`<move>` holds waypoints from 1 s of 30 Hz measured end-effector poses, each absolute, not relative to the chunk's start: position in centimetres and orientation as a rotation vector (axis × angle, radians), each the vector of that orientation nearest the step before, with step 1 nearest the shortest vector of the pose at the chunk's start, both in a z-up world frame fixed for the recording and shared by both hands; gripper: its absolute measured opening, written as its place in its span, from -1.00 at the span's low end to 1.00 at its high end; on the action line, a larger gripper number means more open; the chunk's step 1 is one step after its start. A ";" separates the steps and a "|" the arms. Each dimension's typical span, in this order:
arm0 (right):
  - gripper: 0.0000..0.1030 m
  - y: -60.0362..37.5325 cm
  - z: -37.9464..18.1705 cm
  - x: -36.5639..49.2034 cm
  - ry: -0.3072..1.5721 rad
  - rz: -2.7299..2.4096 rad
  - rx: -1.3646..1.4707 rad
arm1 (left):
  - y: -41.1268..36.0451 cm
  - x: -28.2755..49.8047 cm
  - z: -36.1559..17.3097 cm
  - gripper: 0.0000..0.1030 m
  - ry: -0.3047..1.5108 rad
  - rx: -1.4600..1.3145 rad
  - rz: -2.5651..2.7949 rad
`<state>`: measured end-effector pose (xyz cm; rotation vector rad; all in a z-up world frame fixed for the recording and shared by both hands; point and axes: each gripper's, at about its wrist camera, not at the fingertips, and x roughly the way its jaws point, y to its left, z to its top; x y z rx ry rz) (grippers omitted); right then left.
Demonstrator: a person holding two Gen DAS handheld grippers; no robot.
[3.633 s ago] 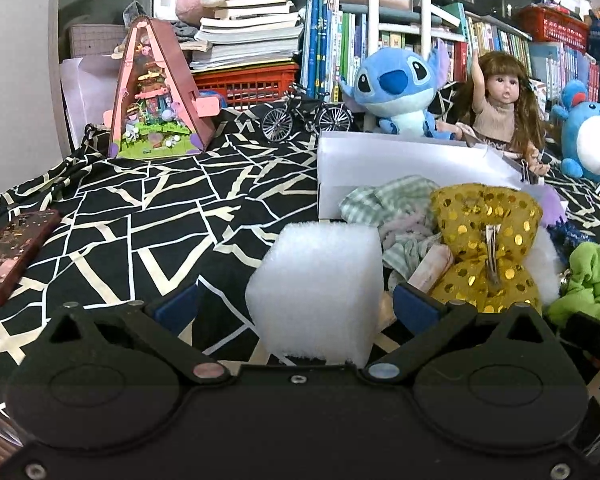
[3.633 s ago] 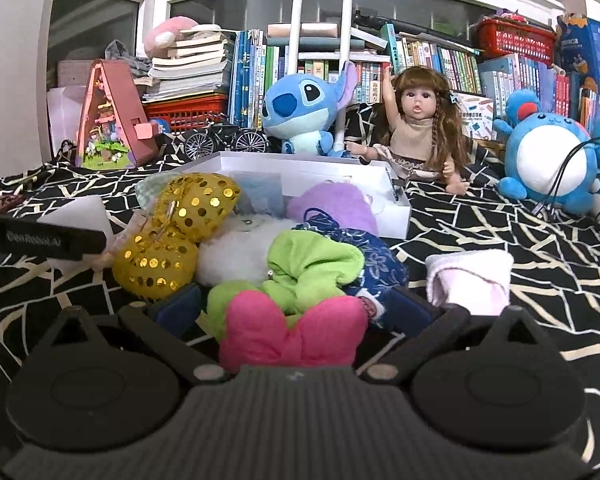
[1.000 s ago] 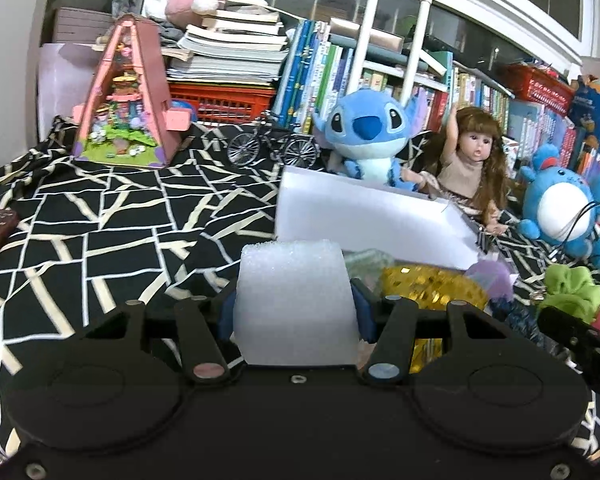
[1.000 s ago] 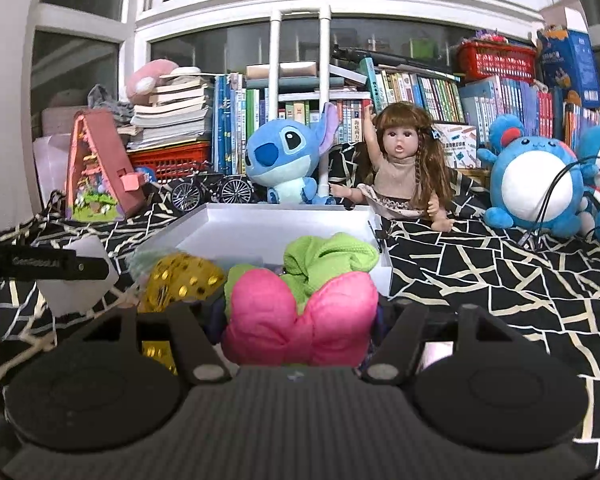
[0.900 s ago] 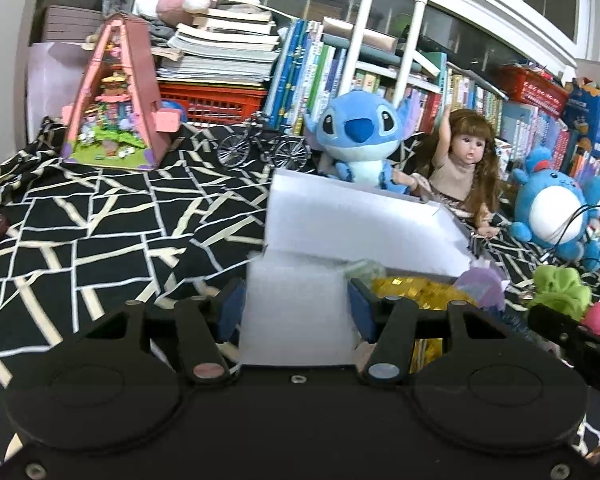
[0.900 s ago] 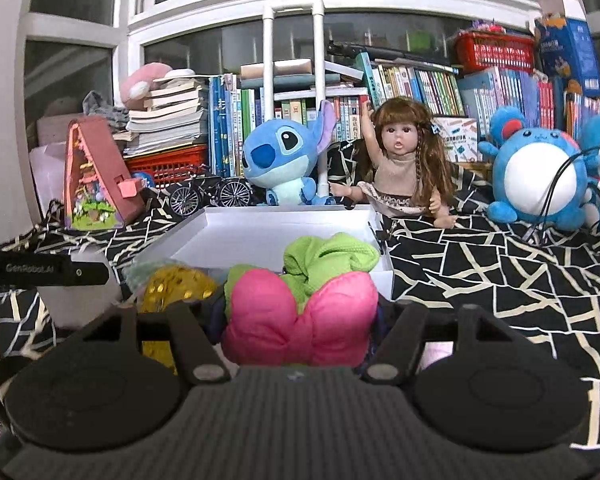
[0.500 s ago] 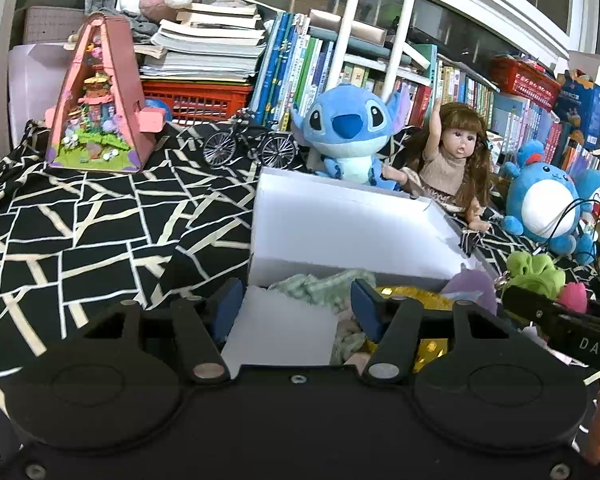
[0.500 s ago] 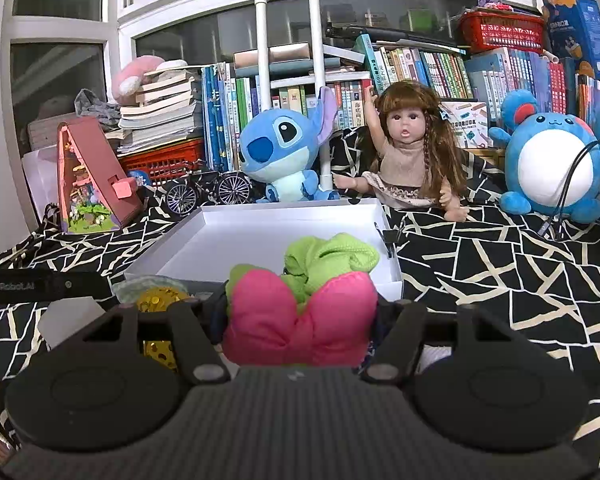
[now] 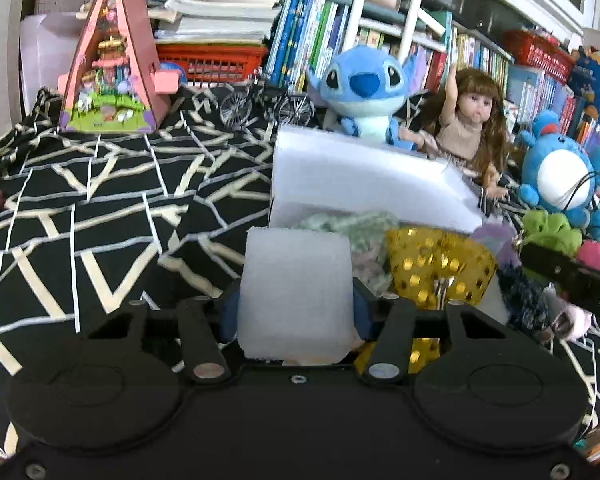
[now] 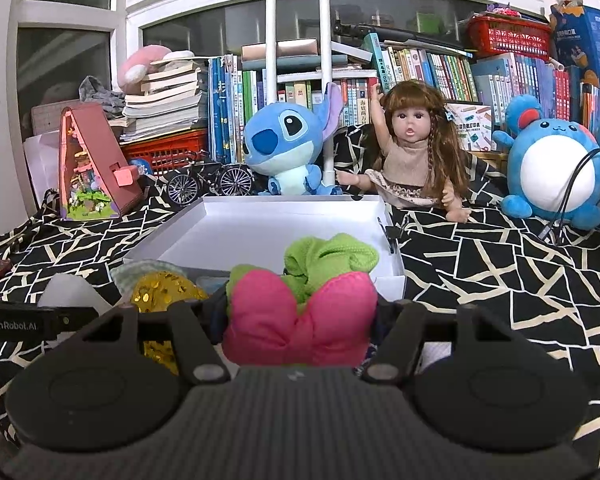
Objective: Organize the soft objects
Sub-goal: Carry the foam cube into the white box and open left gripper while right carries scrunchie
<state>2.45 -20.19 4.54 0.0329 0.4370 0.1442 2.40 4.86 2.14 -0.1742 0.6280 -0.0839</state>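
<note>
A white foam block (image 9: pixel 296 292), coarse and matt; a gold bow (image 9: pixel 436 268) of glossy sequins; a pink bow (image 10: pixel 300 320) of soft padded cloth.

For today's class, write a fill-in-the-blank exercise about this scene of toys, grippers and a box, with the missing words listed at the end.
1. The left gripper is shut on a white foam ____.
2. The right gripper is shut on a pink and ____ stuffed bow.
3. Behind the bow lies a shallow white cardboard box whose inside looks ____.
4. Beyond the box, beside the blue plush toy, sits a long-haired doll with one arm ____.

Missing words: cube; green; empty; raised
</note>
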 end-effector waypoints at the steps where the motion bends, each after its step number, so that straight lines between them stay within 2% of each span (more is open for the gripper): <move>1: 0.28 -20.3 4.6 2.5 0.437 0.145 0.036 | 4.8 2.4 2.3 -0.01 0.621 -0.176 -0.082; 9: 0.28 -21.4 5.7 4.1 0.427 0.144 0.075 | 3.8 3.7 5.9 -0.01 0.519 -0.137 -0.124; 20: 0.28 -21.9 7.3 8.7 0.434 0.182 0.067 | 2.3 10.1 8.4 -0.02 0.553 -0.170 -0.163; 30: 0.28 -22.2 7.3 14.4 0.482 0.184 0.044 | 0.9 16.6 7.9 -0.01 0.637 -0.203 -0.178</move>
